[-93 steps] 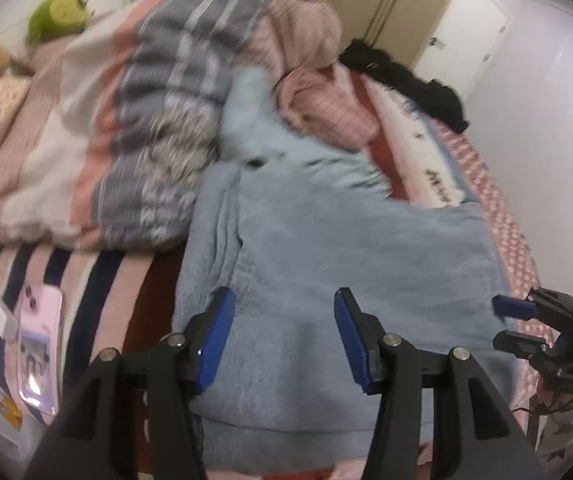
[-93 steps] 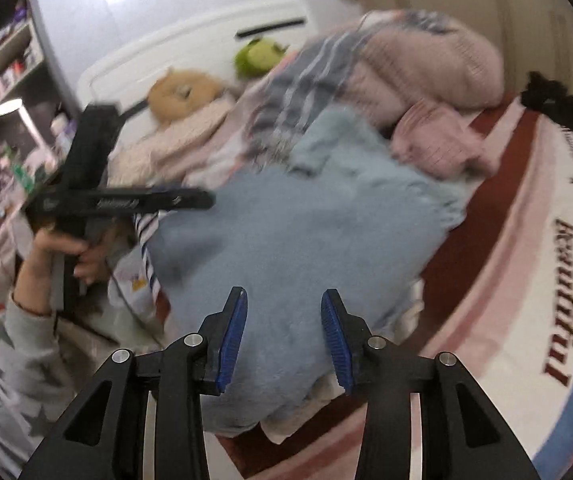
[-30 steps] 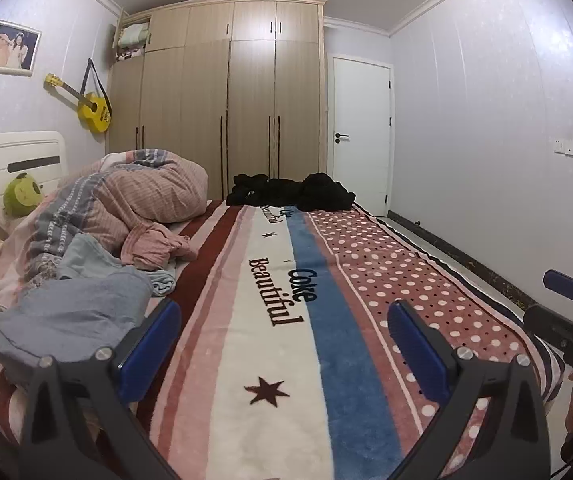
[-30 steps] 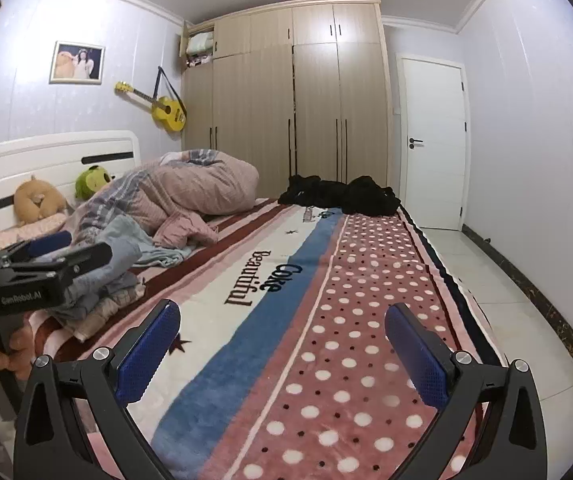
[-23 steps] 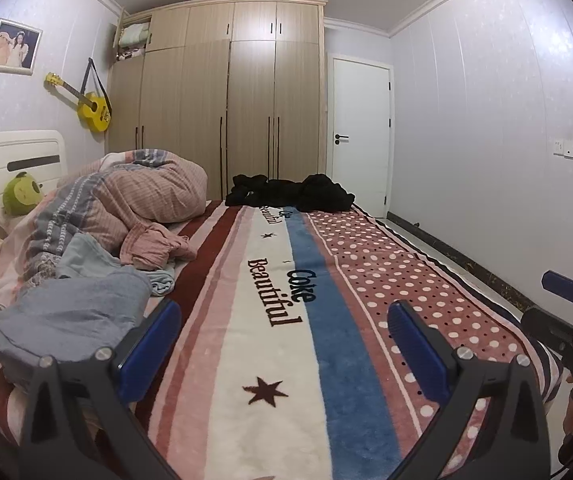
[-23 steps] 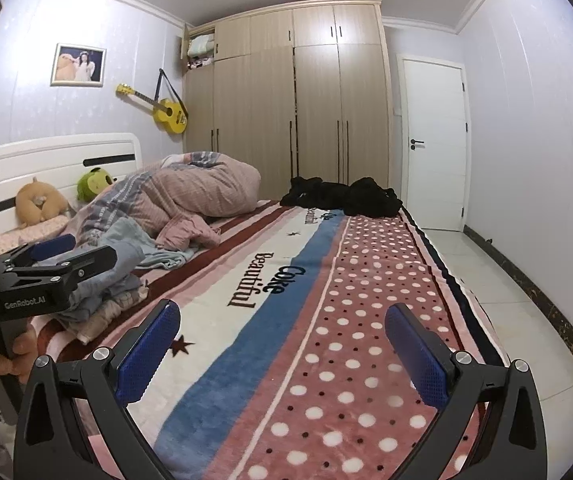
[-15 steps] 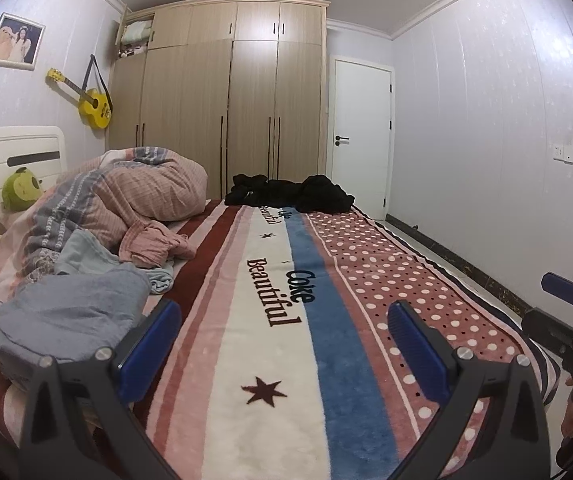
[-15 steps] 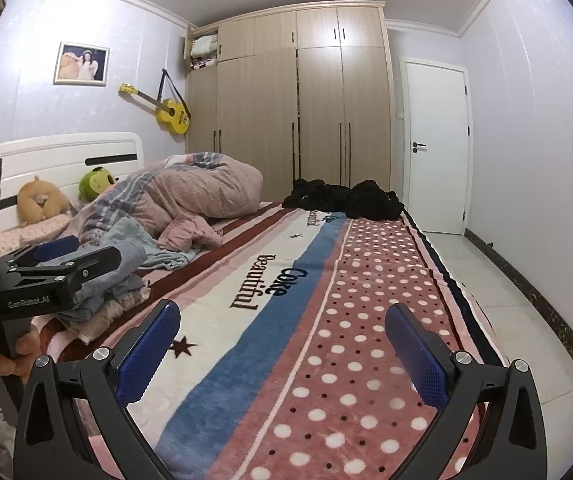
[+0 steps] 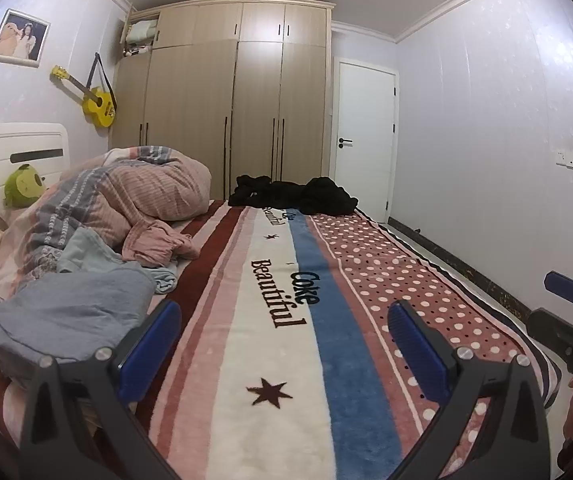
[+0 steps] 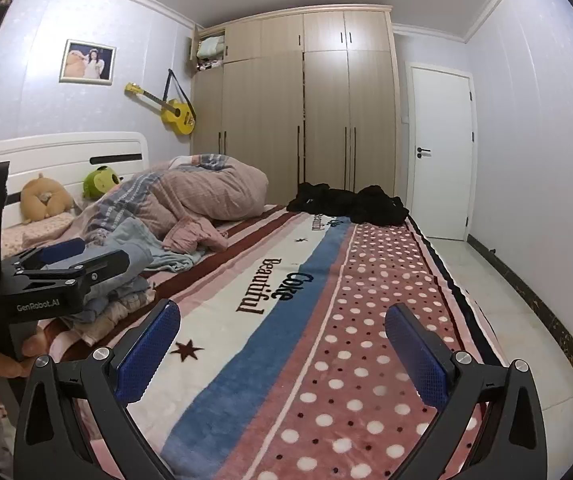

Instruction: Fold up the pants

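Observation:
Folded light-blue pants (image 9: 74, 312) lie at the left side of the bed; in the right wrist view they (image 10: 134, 248) sit on a small stack of folded clothes. My left gripper (image 9: 282, 344) is wide open and empty, held above the bed, to the right of the pants. My right gripper (image 10: 282, 344) is wide open and empty over the striped blanket. The left gripper also shows from the side in the right wrist view (image 10: 62, 258), and the right gripper at the right edge of the left wrist view (image 9: 566, 296).
A striped and dotted blanket (image 9: 286, 340) covers the bed. A bunched quilt (image 9: 142, 192) and pink garment (image 9: 158, 244) lie by the pants. Black clothes (image 9: 294, 196) lie at the far end. Wardrobe (image 9: 238, 120), door (image 9: 362, 144), plush toys (image 10: 98, 182).
Both grippers left the folded pants, opened wide and drew back from the bed, now facing level across the room. Over the last second the views barely shift.

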The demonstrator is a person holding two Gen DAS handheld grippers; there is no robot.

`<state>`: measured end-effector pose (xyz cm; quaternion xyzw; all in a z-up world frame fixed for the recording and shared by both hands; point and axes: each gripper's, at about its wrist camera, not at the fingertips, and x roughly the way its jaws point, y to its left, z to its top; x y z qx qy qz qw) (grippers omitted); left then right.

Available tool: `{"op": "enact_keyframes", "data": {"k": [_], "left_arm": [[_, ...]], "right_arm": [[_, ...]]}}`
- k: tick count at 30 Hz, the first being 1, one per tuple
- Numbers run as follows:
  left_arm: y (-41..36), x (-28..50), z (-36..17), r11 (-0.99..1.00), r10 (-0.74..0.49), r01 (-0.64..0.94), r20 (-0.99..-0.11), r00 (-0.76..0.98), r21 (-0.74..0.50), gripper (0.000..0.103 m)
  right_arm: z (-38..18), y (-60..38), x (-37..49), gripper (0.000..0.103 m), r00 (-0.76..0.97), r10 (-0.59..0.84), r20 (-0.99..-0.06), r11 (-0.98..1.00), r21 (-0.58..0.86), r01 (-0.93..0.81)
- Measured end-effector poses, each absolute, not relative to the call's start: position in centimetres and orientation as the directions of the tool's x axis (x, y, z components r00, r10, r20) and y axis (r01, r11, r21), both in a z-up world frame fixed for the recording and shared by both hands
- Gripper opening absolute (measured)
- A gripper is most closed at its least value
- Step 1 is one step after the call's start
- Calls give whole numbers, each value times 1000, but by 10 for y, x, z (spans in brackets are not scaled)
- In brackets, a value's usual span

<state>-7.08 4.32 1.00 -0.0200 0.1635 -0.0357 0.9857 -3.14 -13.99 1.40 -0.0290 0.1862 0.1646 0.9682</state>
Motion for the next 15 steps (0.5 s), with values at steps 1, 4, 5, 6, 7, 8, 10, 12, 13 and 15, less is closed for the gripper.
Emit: {"op": "enact_keyframes", "data": {"k": [1, 4, 5, 6, 7, 8, 10, 12, 13, 15], "left_arm": [[44, -71, 10, 997, -76, 62, -321, 944, -53, 102], [45, -70, 10, 997, -74, 60, -319, 945, -55, 102], [45, -70, 10, 997, -74, 59, -318, 945, -56, 102], [45, -70, 10, 997, -72, 58, -317, 946, -55, 102], [45, -70, 10, 997, -71, 56, -317, 946, -54, 102], [45, -70, 10, 997, -69, 55, -316, 946, -53, 102], [46, -70, 9, 997, -69, 55, -316, 946, -53, 102], [46, -70, 9, 997, -68, 54, -316, 946, -53, 102], [46, -70, 9, 997, -67, 53, -315, 947, -53, 102], [46, -69, 9, 997, -63, 49, -315, 947, -51, 102]], "right_arm": [[14, -140, -32, 102, 876, 308, -370, 944, 6, -330], [15, -140, -31, 102, 875, 312, -370, 942, 2, -335], [15, -139, -31, 102, 875, 314, -369, 942, 2, -337], [15, -139, -30, 102, 874, 316, -368, 941, 2, -340], [16, -139, -30, 102, 874, 318, -367, 940, 2, -341], [16, -139, -29, 102, 874, 320, -366, 939, 1, -343], [17, -139, -28, 102, 873, 322, -366, 938, -1, -347], [17, -139, -27, 102, 872, 324, -366, 937, -3, -349], [17, -139, -27, 102, 872, 324, -366, 937, -3, -349], [17, -138, -29, 102, 873, 324, -366, 937, -2, -348]]}}
